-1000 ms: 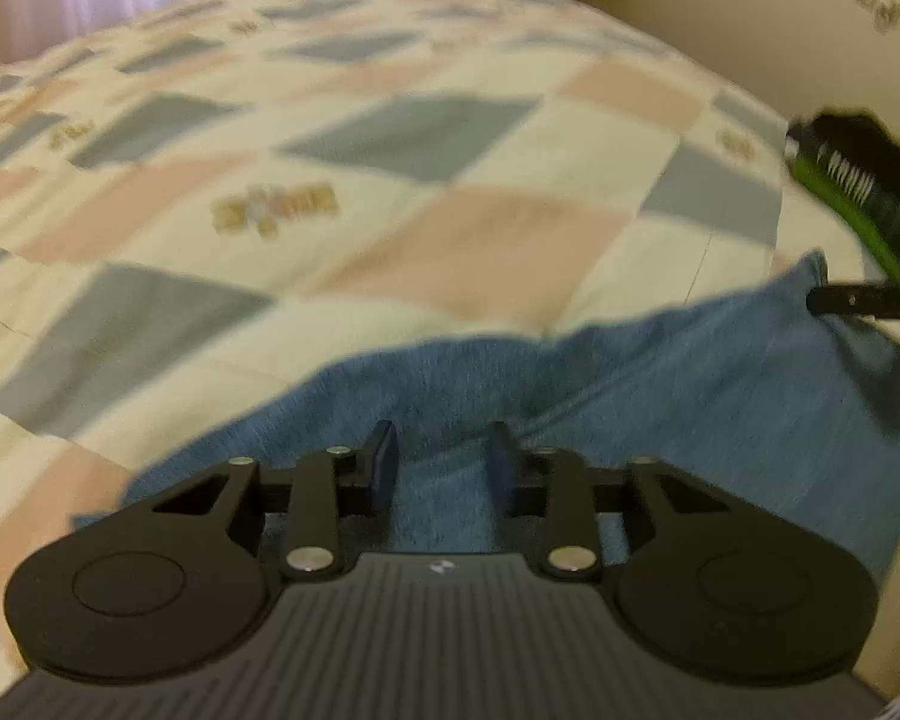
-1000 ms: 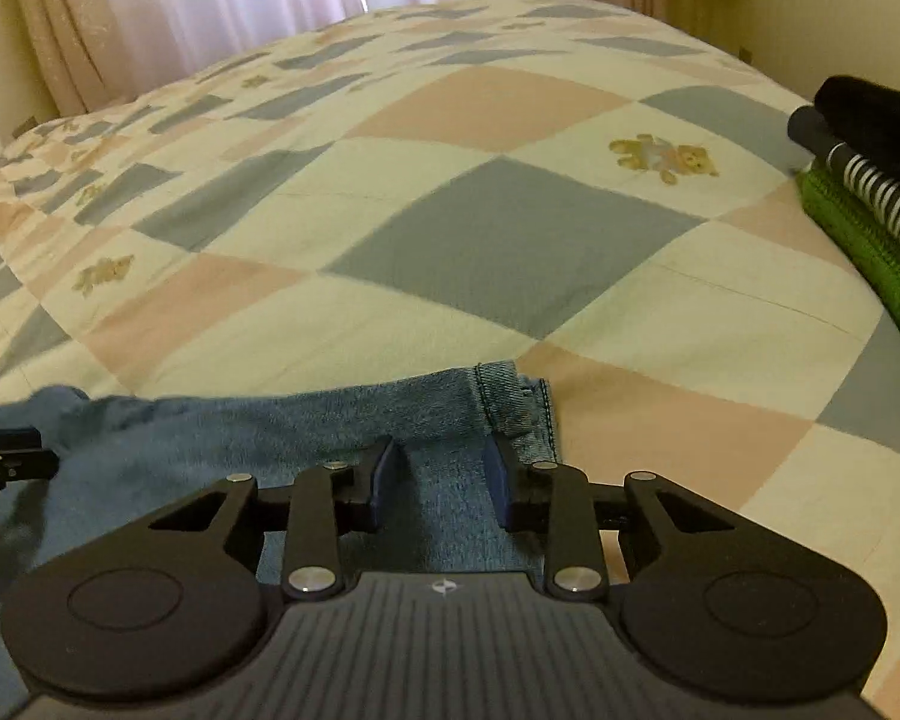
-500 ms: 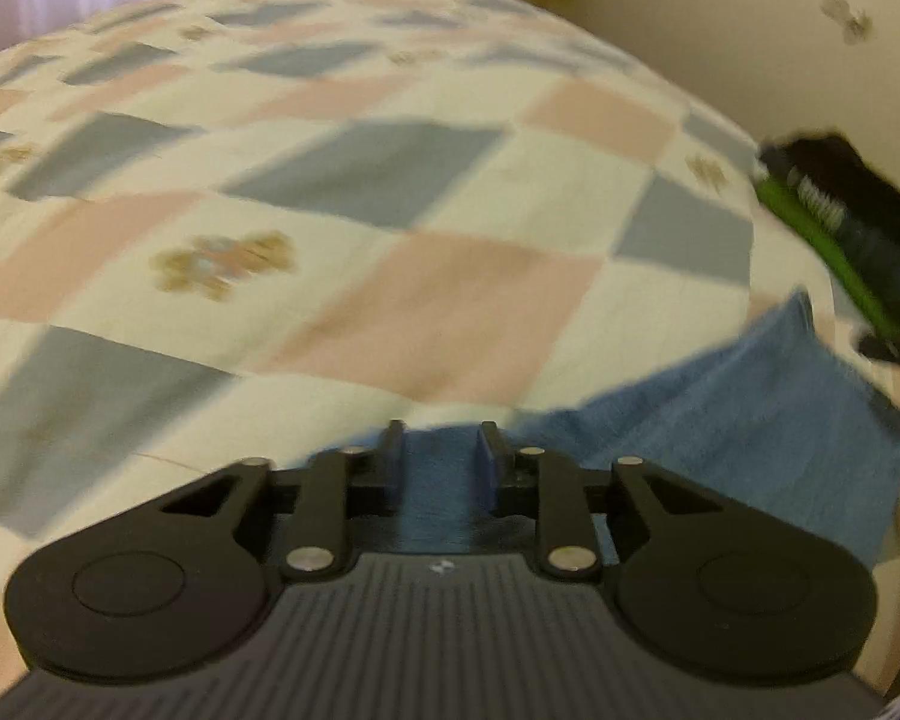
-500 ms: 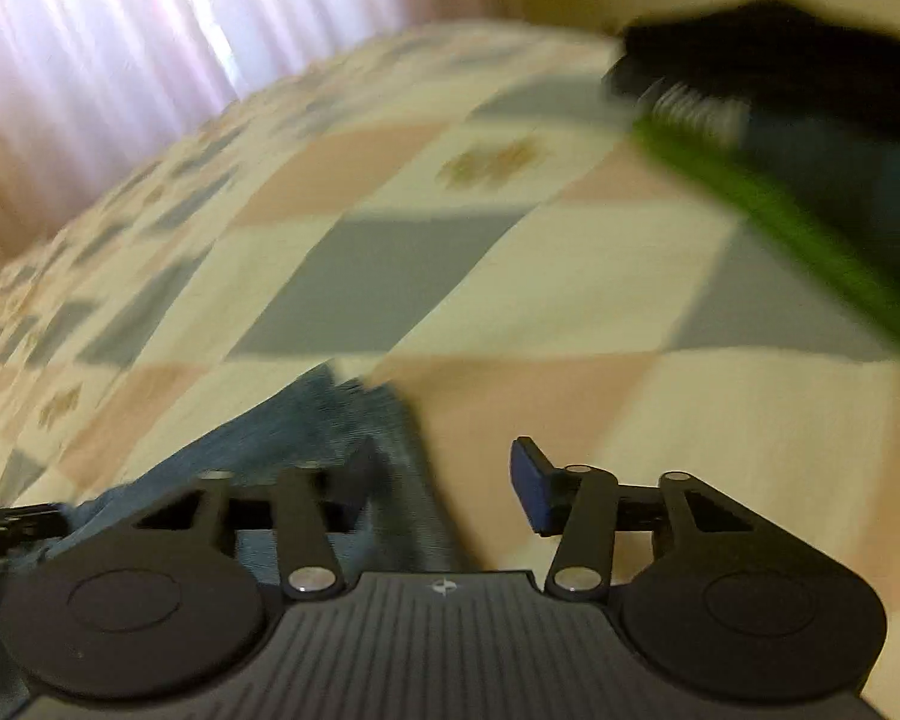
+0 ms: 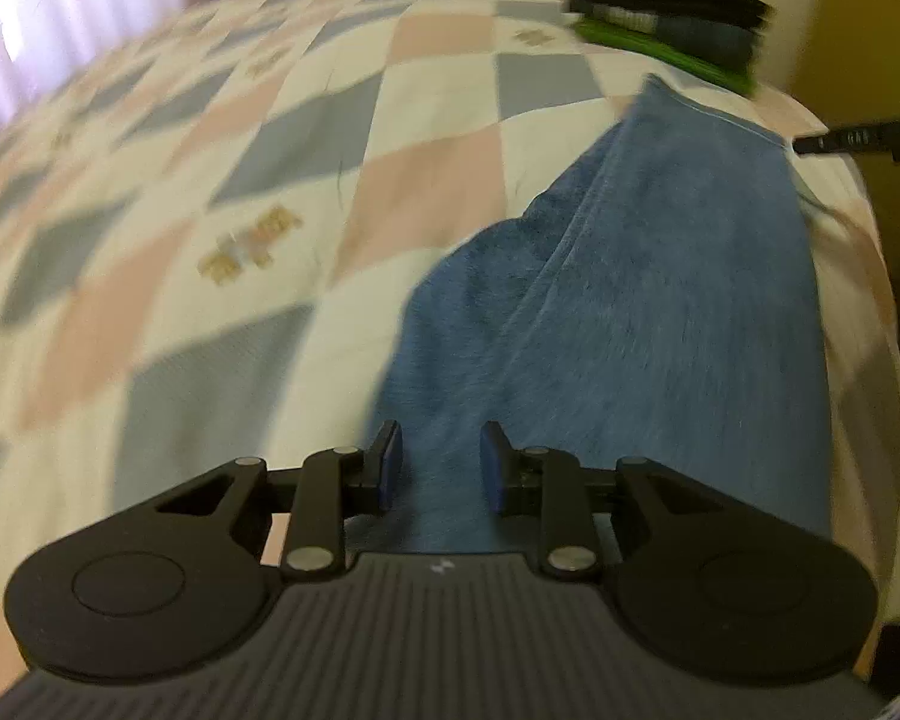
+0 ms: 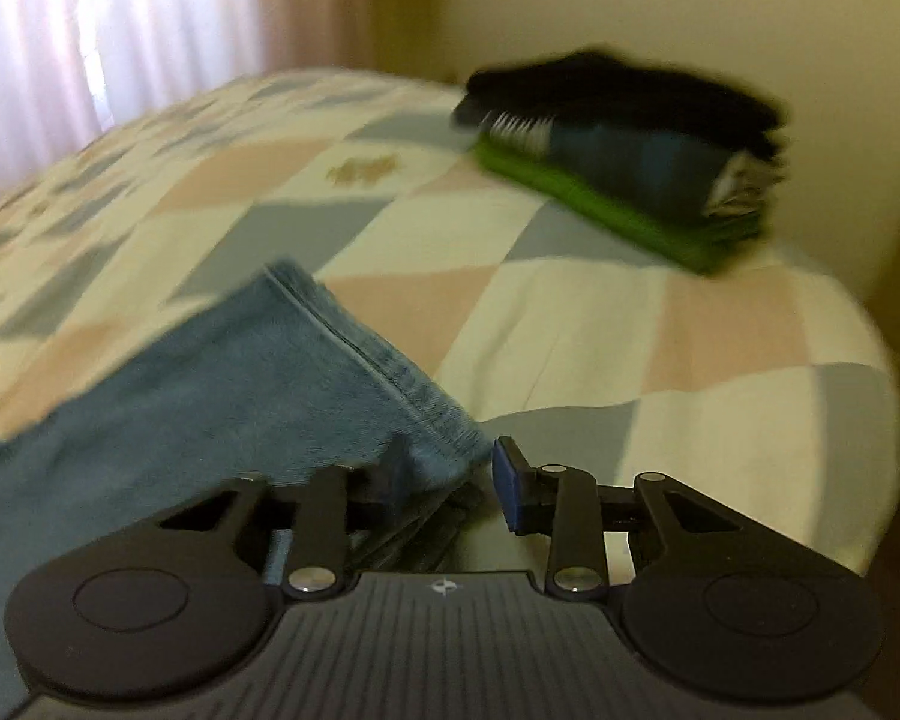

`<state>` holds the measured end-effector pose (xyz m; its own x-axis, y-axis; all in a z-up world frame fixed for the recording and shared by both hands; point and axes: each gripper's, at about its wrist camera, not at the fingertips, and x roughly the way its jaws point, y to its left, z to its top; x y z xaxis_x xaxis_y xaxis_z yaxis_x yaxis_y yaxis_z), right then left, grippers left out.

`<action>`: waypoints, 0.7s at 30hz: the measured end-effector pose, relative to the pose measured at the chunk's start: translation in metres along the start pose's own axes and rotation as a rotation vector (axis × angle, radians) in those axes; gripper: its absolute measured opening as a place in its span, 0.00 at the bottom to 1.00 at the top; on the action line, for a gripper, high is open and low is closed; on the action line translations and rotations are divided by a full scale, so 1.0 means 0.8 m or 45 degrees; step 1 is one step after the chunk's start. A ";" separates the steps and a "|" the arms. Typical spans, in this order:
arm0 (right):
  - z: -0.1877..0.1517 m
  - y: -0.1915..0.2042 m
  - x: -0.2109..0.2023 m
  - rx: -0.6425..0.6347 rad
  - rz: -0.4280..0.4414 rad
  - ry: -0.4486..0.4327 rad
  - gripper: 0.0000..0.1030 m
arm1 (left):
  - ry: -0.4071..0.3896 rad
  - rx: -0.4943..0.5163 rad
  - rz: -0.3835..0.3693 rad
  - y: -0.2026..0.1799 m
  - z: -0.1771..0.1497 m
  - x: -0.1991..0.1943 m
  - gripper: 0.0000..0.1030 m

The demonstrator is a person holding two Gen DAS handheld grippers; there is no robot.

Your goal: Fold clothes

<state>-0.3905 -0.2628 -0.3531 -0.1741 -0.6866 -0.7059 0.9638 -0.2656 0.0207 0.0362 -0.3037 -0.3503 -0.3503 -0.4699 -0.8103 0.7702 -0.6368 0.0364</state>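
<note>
A blue denim garment (image 5: 648, 312) lies stretched over the checkered bedspread (image 5: 240, 192). My left gripper (image 5: 441, 459) has its pads partly apart with the denim running between them, gripping one end. In the right wrist view the garment's hemmed end (image 6: 306, 372) lies between the pads of my right gripper (image 6: 450, 474); the jaws stand wider and the cloth fills only the left side of the gap. The tip of the right gripper shows at the far corner of the denim in the left wrist view (image 5: 858, 141).
A stack of folded clothes, black on striped blue on green (image 6: 624, 150), sits near the bed's far right corner by the wall, also showing in the left wrist view (image 5: 672, 18). Curtains (image 6: 120, 30) hang behind the bed. The bed edge (image 6: 870, 420) drops off at the right.
Both grippers have swung right toward the folded stack, carrying the denim along. The right gripper's jaws, narrow a second ago, have opened wider around the hem.
</note>
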 end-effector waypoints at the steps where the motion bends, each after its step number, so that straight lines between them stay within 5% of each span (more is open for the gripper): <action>1: -0.009 0.011 -0.020 0.023 -0.002 -0.015 0.33 | -0.013 0.062 -0.017 0.004 -0.003 -0.006 0.22; 5: -0.063 0.079 -0.082 0.000 0.027 -0.026 0.33 | -0.044 0.295 -0.108 0.000 -0.018 -0.017 0.23; 7: -0.094 0.117 -0.091 -0.029 0.025 0.065 0.33 | -0.033 0.428 -0.104 -0.007 -0.030 -0.005 0.23; 12: -0.152 0.212 -0.151 -0.071 0.170 0.131 0.33 | -0.124 0.786 -0.114 -0.017 -0.060 -0.019 0.29; 17: -0.211 0.315 -0.209 -0.355 0.303 0.151 0.57 | -0.215 1.221 -0.111 -0.030 -0.102 -0.037 0.44; 21: -0.243 0.364 -0.223 -0.576 0.279 0.087 0.72 | -0.306 1.557 -0.052 -0.042 -0.137 -0.023 0.51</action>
<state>-0.0395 -0.0860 -0.3587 0.0415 -0.6433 -0.7645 0.9698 0.2100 -0.1241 0.0754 -0.2063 -0.4005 -0.5499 -0.4541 -0.7010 -0.1992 -0.7437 0.6381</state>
